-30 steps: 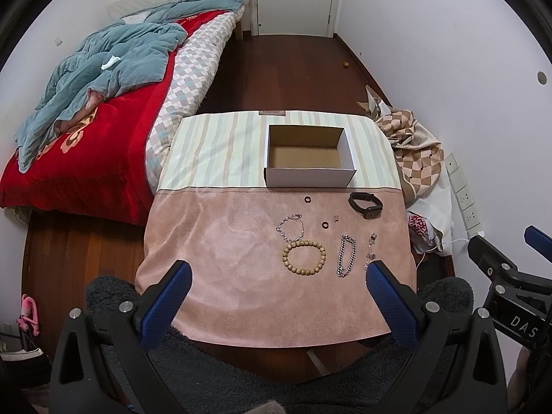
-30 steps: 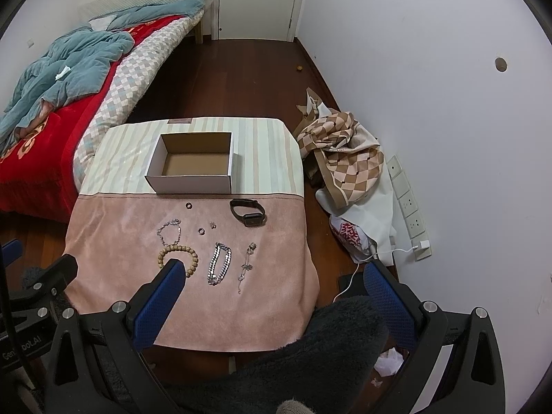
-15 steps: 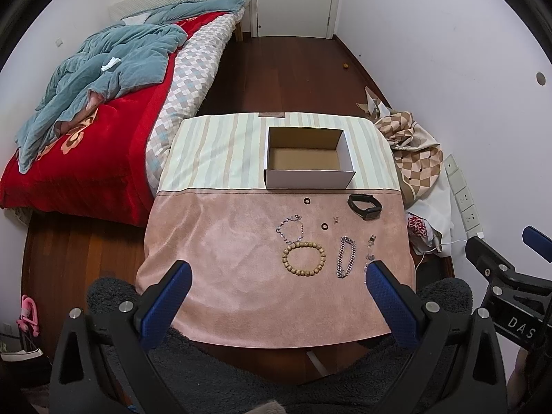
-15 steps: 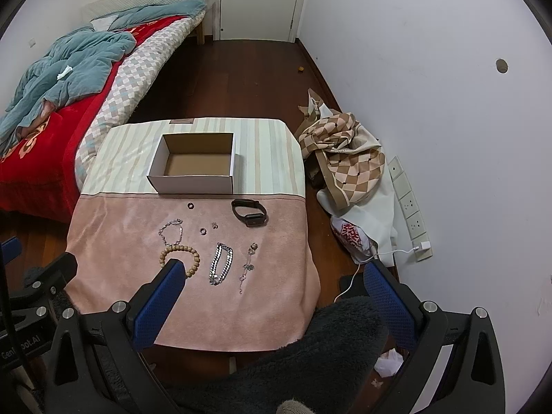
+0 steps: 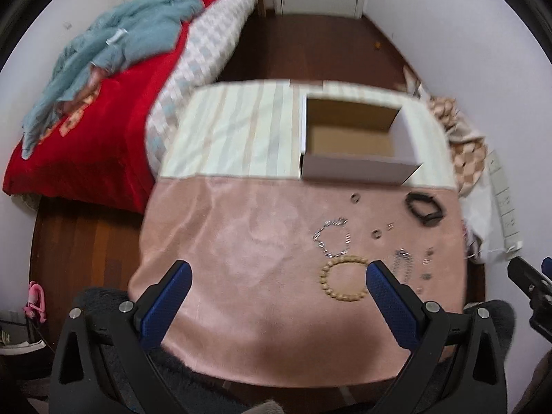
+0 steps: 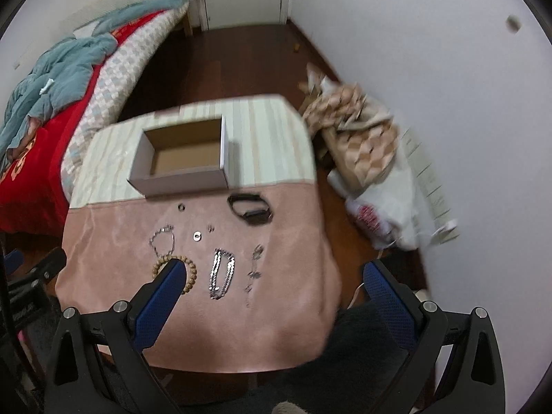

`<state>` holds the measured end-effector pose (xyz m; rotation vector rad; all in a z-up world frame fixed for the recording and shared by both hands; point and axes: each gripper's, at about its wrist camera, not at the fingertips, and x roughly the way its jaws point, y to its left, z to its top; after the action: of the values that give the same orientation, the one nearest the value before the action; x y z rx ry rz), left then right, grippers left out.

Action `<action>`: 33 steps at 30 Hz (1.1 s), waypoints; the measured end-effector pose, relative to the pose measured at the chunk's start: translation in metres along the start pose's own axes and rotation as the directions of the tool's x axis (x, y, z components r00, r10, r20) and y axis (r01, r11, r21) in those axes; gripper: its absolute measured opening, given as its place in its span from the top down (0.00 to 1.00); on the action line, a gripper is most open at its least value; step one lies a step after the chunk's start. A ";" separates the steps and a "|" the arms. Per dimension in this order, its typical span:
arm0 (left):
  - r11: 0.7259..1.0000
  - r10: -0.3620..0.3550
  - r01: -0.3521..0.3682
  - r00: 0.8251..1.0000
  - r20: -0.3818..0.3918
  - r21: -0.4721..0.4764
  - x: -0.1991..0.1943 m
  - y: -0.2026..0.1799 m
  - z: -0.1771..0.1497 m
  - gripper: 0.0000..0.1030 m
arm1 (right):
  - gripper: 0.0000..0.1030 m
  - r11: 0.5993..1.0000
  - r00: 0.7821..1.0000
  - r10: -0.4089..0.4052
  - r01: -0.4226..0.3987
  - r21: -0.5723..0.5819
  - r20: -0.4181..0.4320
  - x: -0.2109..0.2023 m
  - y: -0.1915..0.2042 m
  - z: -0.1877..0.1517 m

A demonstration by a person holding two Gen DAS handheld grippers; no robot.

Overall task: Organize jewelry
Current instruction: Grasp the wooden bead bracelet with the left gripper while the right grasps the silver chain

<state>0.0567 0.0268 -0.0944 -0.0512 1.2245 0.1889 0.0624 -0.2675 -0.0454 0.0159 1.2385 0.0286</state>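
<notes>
An open white cardboard box (image 5: 358,167) (image 6: 179,181) stands empty on the striped far half of the table. On the pink cloth (image 5: 241,276) lie a wooden bead bracelet (image 5: 343,281) (image 6: 191,274), a thin silver bracelet (image 5: 333,238) (image 6: 162,239), a silver chain bracelet (image 6: 221,273) (image 5: 402,264), a black band (image 5: 424,205) (image 6: 250,207), a small pendant chain (image 6: 254,269) and small rings (image 6: 197,235). My left gripper (image 5: 276,286) and right gripper (image 6: 272,286) are open and empty above the near edge.
A bed (image 5: 103,110) with a red cover and a blue blanket lies to the left. A checked cloth and bags (image 6: 365,158) are piled by the right wall. Dark wood floor (image 6: 220,69) runs to a white door.
Both grippers have moved forward and lower toward the table, so the jewelry looks larger. The left view swung left, the right view tilted. Both stay open.
</notes>
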 end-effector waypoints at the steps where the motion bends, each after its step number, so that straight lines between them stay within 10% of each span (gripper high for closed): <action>1: 1.000 0.011 -0.011 0.999 -0.032 0.011 0.017 -0.001 -0.001 0.00 | 0.04 1.000 1.000 0.011 -0.011 0.005 -0.024 0.017 0.001 -0.002; 10: 0.997 0.023 -0.008 0.978 -0.206 0.073 0.115 -0.020 -0.021 0.05 | 0.38 0.997 0.978 0.075 -0.072 0.023 -0.194 0.147 0.019 -0.021; 16: 0.997 -0.039 0.056 0.965 -0.259 0.060 0.141 -0.030 -0.032 0.14 | 0.44 0.993 0.969 0.115 -0.110 0.038 -0.219 0.176 0.028 -0.034; 21: 0.992 -0.068 0.090 0.971 -0.227 0.087 0.139 -0.042 -0.042 0.39 | 0.44 0.993 0.968 0.120 -0.115 0.035 -0.222 0.184 0.030 -0.037; 25: 0.986 -0.090 0.114 0.977 -0.191 0.118 0.129 -0.045 -0.046 0.93 | 0.44 0.991 0.964 0.133 -0.129 0.033 -0.231 0.187 0.033 -0.039; 33: 0.993 -0.071 0.087 0.981 -0.182 0.085 0.113 -0.007 -0.058 0.94 | 0.45 0.992 0.960 0.124 -0.124 0.018 -0.250 0.192 0.041 -0.043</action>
<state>0.0406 0.0246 -0.2208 -0.0369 1.4065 0.0587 0.0836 -0.2204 -0.2399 0.0948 1.4898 0.1416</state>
